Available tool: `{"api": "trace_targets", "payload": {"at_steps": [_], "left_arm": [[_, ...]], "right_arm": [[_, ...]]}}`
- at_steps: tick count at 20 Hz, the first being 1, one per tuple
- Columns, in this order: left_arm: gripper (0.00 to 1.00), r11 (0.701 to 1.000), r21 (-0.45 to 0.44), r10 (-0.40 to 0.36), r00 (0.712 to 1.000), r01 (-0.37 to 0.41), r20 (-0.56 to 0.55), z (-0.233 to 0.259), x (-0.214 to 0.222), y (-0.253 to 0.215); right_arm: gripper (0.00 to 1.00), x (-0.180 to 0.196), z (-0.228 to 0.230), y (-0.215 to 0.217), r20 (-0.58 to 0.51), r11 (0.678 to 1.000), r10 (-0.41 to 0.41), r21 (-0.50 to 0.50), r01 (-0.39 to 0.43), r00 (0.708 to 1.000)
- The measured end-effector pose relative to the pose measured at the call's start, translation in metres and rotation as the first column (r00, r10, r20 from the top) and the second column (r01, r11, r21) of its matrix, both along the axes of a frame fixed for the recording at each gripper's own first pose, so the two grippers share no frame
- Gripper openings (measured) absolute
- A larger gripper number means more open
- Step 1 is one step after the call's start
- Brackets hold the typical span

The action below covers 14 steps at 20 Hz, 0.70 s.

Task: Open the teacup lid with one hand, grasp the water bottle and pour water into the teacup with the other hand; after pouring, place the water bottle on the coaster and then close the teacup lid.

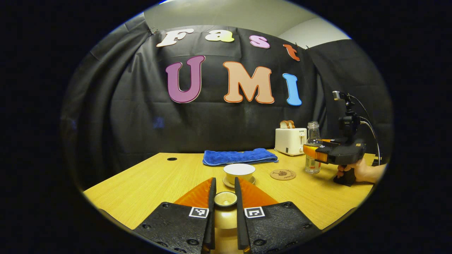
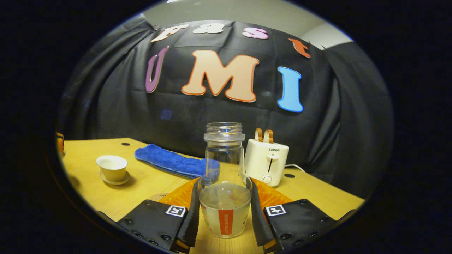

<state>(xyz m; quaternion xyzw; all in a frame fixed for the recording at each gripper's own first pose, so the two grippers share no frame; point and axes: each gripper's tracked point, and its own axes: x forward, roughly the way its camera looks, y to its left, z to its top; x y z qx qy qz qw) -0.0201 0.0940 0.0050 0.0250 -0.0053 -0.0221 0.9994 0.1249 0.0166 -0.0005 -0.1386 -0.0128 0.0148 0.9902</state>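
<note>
Pale wood forms the table [image 1: 141, 187] in front of you. In the left gripper view, your left gripper [image 1: 225, 197] has its two fingers pressed narrowly against the sides of the small teacup lid [image 1: 225, 199], holding it up just in front of the teacup [image 1: 239, 172]. The teacup is white, uncovered, and sits on its saucer [image 1: 229, 182].

Behind the teacup lies a folded blue towel [image 1: 240, 156]. To its right stands a white toaster [image 1: 290, 141] with two bread slices poking out; its small front lettering is too blurred to make out here. A round cork coaster [image 1: 283, 174] lies bare between the teacup and the water bottle [image 1: 313, 148].

In the right gripper view, your right gripper [image 2: 225, 211] clasps the clear water bottle on both sides, low on its body. The bottle stands upright, uncapped, partly filled, with an orange label whose print is too small to read. Your hand [image 1: 360, 171] grips that tool's handle in the left gripper view. The bottle partly hides the towel and the toaster's left side.
</note>
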Motion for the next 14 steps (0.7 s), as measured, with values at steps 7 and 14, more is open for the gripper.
{"api": "trace_targets", "payload": {"at_steps": [7,14], "left_arm": [[0.22,1.0,-0.002,-0.027,1.0,0.027,-0.003,0.0,-0.001,0.009],[0.22,1.0,-0.002,-0.022,1.0,0.022,-0.001,0.0,-0.002,0.02]], "right_arm": [[0.66,0.004,0.021,0.078,0.003,0.889,0.113,-0.447,-0.1,0.994],[0.65,0.019,-0.021,0.133,-0.069,0.61,0.163,-0.777,-0.156,0.984]]}}
